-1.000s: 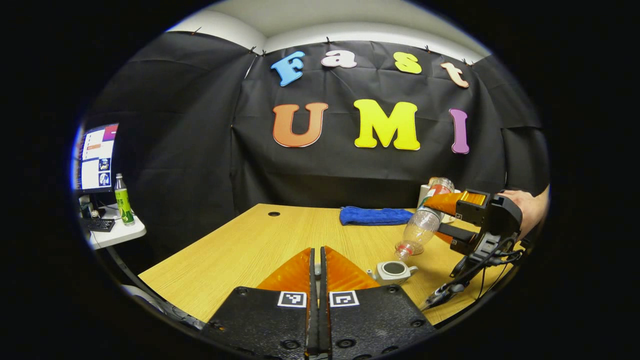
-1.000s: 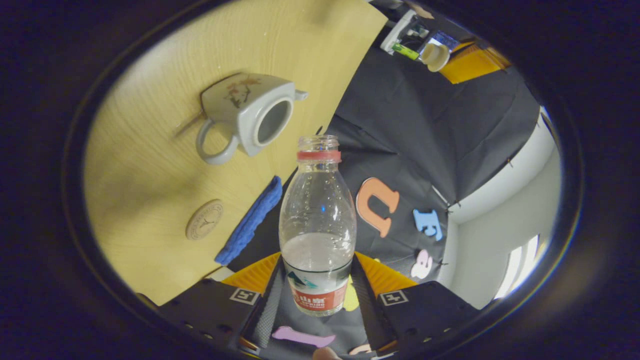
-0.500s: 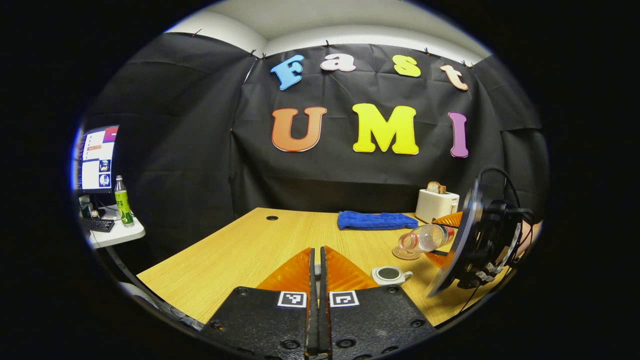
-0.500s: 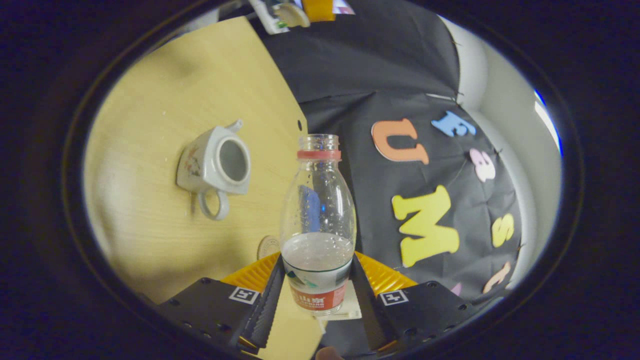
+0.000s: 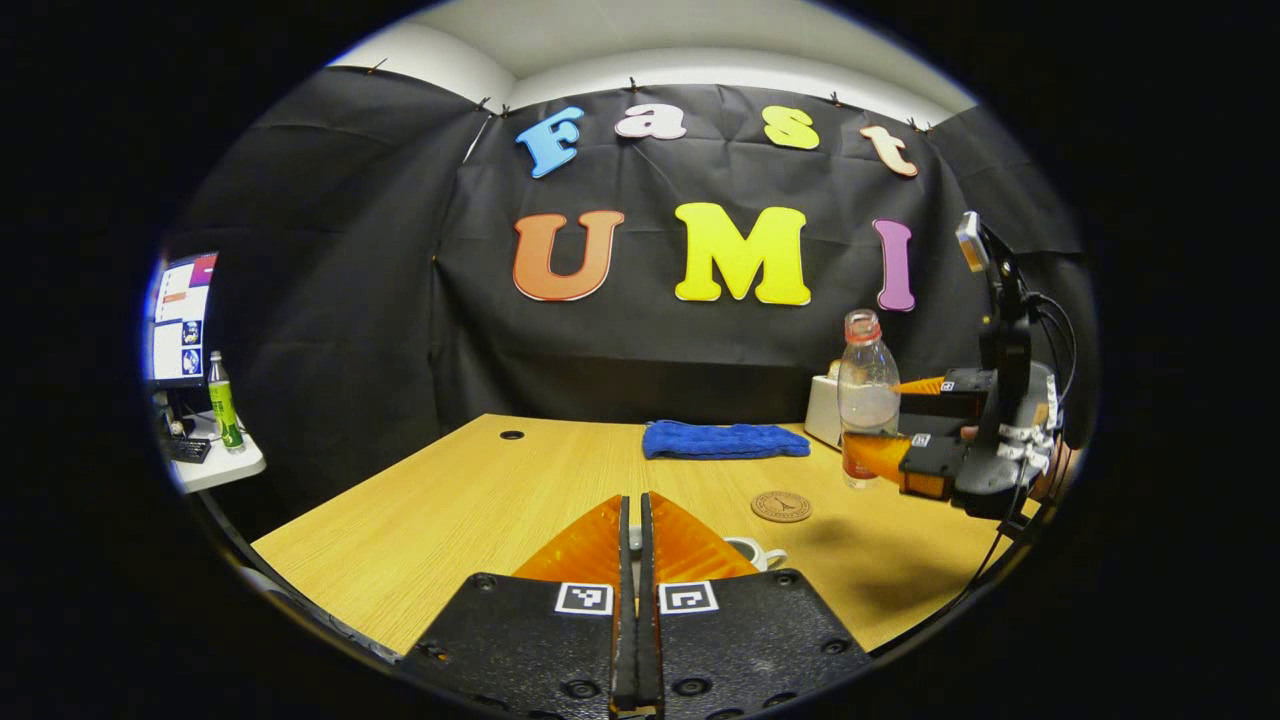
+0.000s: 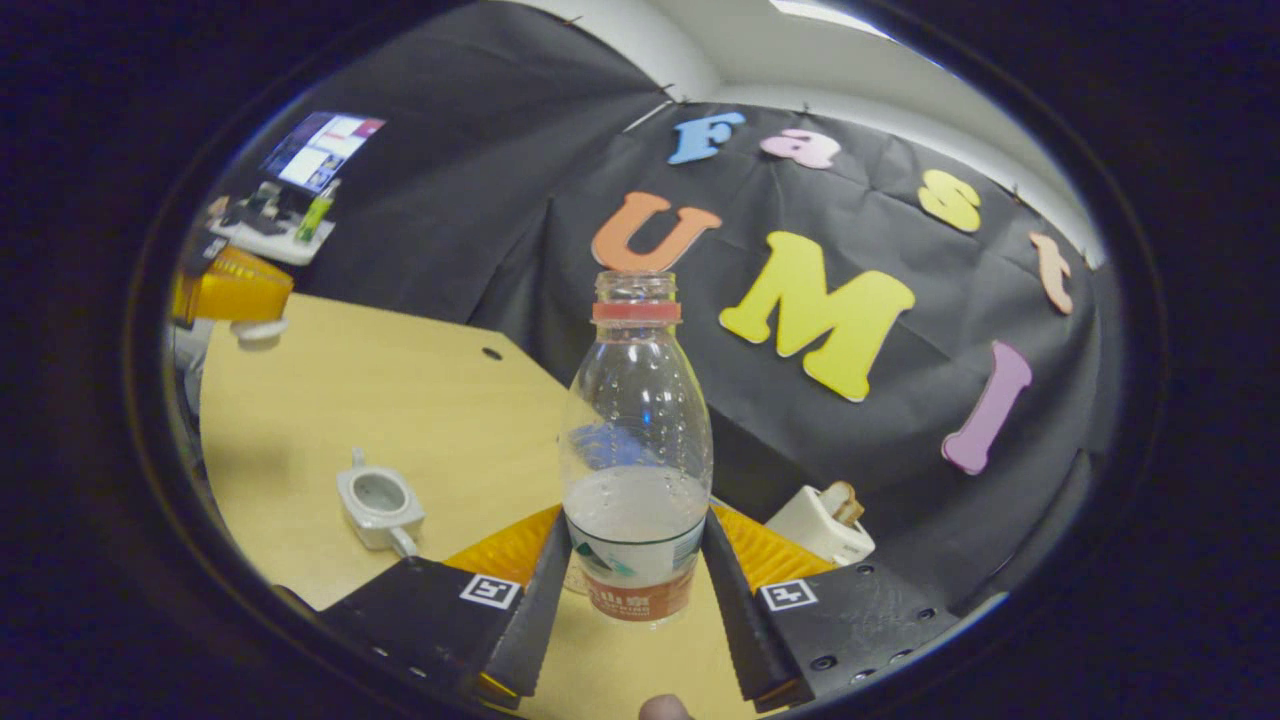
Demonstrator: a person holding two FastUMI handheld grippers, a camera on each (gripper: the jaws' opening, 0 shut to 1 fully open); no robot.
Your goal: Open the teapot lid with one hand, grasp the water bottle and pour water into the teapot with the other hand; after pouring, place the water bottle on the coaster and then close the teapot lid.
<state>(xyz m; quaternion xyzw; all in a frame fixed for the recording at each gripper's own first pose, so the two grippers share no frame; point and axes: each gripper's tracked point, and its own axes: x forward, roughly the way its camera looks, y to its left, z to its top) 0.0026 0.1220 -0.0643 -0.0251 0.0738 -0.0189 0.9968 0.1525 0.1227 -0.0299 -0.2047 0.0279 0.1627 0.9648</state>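
Note:
My right gripper (image 6: 637, 525) is shut on the clear water bottle (image 6: 637, 440), which stands upright, uncapped and partly full. In the left gripper view the water bottle (image 5: 866, 390) and the right gripper (image 5: 880, 425) hang above the table, right of the round coaster (image 5: 781, 505). The white teapot (image 6: 378, 497) stands open on the table; its teapot spout side (image 5: 752, 552) peeks past my left fingers. My left gripper (image 5: 632, 505) is shut. In the right gripper view the left gripper (image 6: 235, 290) holds the white lid (image 6: 258, 330) up, off to the left of the teapot.
A blue cloth (image 5: 725, 440) lies at the back of the wooden table (image 5: 480, 500). A white toaster (image 6: 822, 520) stands at the back right behind the bottle. A side table with a monitor and a green bottle (image 5: 222, 402) is far left.
The bottle swung from tipped over the teapot back to upright and moved right and up, away from the teapot. The left gripper stayed shut and barely moved.

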